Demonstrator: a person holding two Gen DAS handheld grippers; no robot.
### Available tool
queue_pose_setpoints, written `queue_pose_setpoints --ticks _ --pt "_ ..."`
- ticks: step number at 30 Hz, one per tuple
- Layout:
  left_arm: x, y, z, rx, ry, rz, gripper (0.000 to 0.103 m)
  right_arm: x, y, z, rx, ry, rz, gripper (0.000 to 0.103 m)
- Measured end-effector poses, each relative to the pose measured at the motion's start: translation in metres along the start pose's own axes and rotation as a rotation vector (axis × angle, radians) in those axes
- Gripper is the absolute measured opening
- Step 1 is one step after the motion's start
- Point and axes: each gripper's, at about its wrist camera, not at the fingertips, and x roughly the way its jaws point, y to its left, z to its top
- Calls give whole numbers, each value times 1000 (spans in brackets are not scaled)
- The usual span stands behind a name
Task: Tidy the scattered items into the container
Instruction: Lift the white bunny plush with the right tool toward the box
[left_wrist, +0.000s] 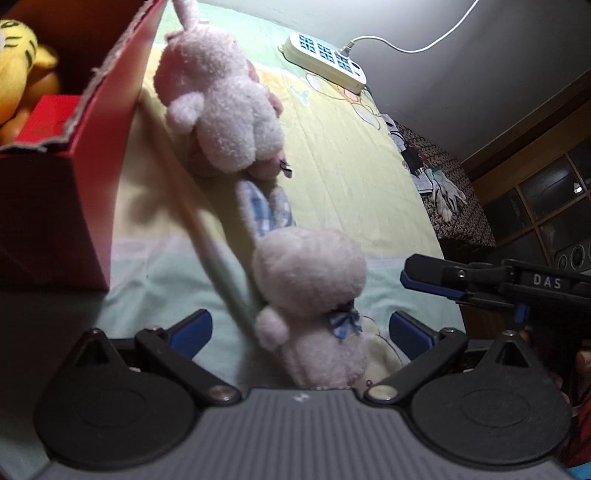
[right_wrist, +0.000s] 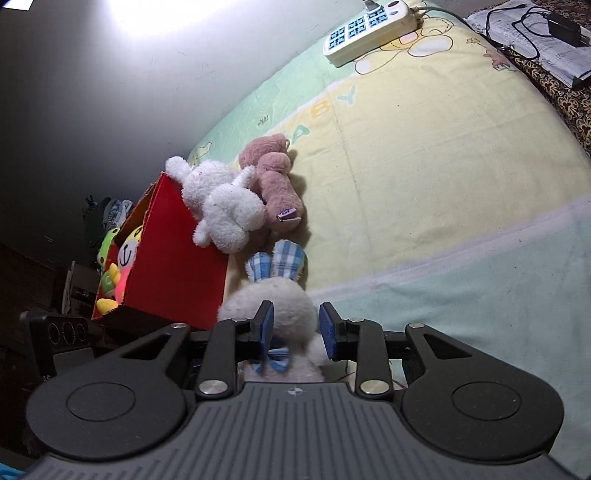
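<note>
The white plush rabbit (right_wrist: 273, 306) with plaid ears lies on the bed beside the red box (right_wrist: 173, 258). Both the left gripper (left_wrist: 299, 328) and right gripper (right_wrist: 295, 328) straddle it, jaws apart. Probably light and squashy; grip its round head or body.

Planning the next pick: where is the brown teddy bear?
In the right wrist view the brown teddy bear lies on the bed sheet, touching the white plush leaning against the red box.

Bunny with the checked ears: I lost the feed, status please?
Left tongs open, bunny between them. Right tongs open around it, no squeeze yet. Red box close left, white plush leaning against it.
</note>
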Motion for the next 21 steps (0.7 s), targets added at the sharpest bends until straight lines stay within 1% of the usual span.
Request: queue_pose_setpoints --ticks 3,6,8,9,10,15,17,21 --pt "10 -2 1 -3 37 -8 101 14 -2 -5 1 40 12 32" --pt "20 -3 2 -13 62 -13 101 24 -3 -7 19 64 48 33" --pt "24 -4 3 -16 67 -2 101 30 -1 -7 25 75 68 38" --pt "26 -3 3 -20 69 2 101 32 0 -6 22 80 69 44" --pt "27 -2 3 -25 71 4 101 35 2 -5 15 83 64 45" --pt "31 0 1 -17 66 27 101 50 5 -2 19 110 98 47" --pt "30 -1 0 -7 63 36 101 57 7 -1 15 125 103 51" --pt "30 -4 1 21 58 56 101 65 8 0 28 149 128 50"
